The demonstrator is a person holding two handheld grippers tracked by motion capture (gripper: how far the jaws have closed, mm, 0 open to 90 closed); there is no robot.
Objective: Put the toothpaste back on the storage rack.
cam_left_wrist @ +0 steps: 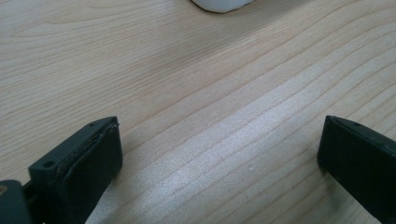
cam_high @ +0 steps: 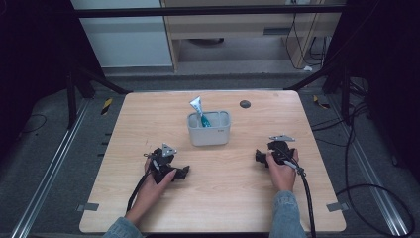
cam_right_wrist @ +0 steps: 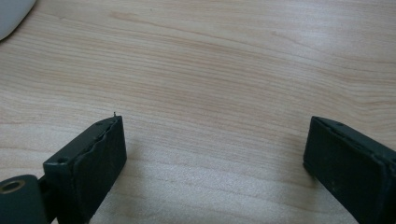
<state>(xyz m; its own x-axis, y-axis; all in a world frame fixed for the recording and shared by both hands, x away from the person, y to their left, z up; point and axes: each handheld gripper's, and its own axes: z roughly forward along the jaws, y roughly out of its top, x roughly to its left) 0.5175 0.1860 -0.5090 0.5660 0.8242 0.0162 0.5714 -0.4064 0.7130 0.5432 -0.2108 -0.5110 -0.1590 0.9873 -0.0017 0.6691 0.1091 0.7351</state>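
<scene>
Both my grippers, left (cam_high: 182,172) and right (cam_high: 259,156), rest wide open, empty, on pale woodgrain worktop (cam_high: 223,188); grey rounded plastic tub (cam_high: 209,130) holds a blue-white tube (cam_high: 199,110).

A light wooden table (cam_high: 228,198) carries a grey bin (cam_high: 209,130) and a dark disc (cam_high: 244,103).

The table (cam_left_wrist: 210,93) is pale wood with fine grain lines, smooth, with a soft sheen ahead of the left gripper (cam_left_wrist: 219,154). That gripper looks like matt black plastic, its inner pads slightly rough at the edges; the right gripper (cam_right_wrist: 215,154) looks alike. Beyond both stands a smooth, pale grey plastic container (cam_high: 209,130) holding a glossy tube (cam_high: 199,110).
</scene>
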